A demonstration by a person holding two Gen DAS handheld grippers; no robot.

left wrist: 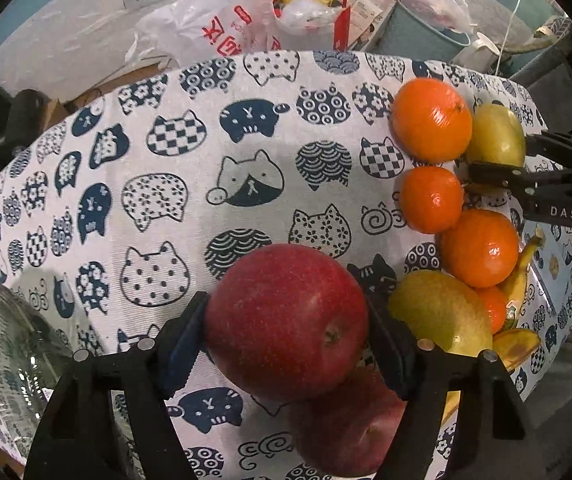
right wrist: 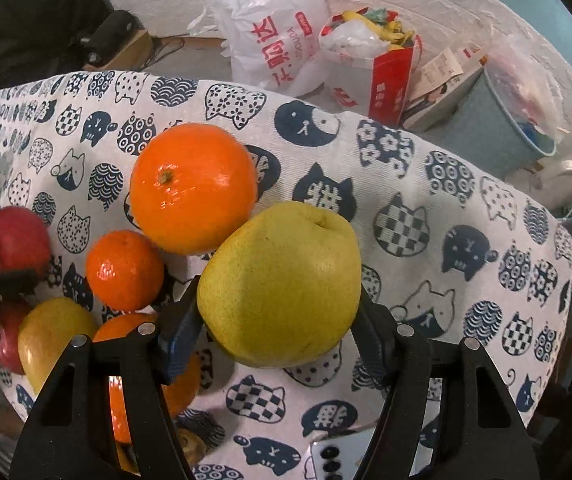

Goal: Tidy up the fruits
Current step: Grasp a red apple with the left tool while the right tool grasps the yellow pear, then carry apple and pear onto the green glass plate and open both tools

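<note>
Here the left gripper (left wrist: 286, 344) is clamped on a red apple (left wrist: 286, 320) above the cat-print tablecloth (left wrist: 205, 160), while the right gripper (right wrist: 277, 332) is clamped on a yellow pear (right wrist: 281, 284) beside the oranges (right wrist: 193, 188). Risk: round, smooth fruit may slip from narrow pads, drop, and scatter the neighbouring pile.

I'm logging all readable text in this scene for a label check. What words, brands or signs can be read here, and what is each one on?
"DAS": white letters on the black body of the right gripper, cut off at the picture's edge.
"购达": large red characters on the white plastic bag; a character before them is partly hidden.
Small red Latin lettering beside those characters: too blurred to read.
Red-and-white carton: white markings, unreadable.
Banana sticker: too small to read.
</note>
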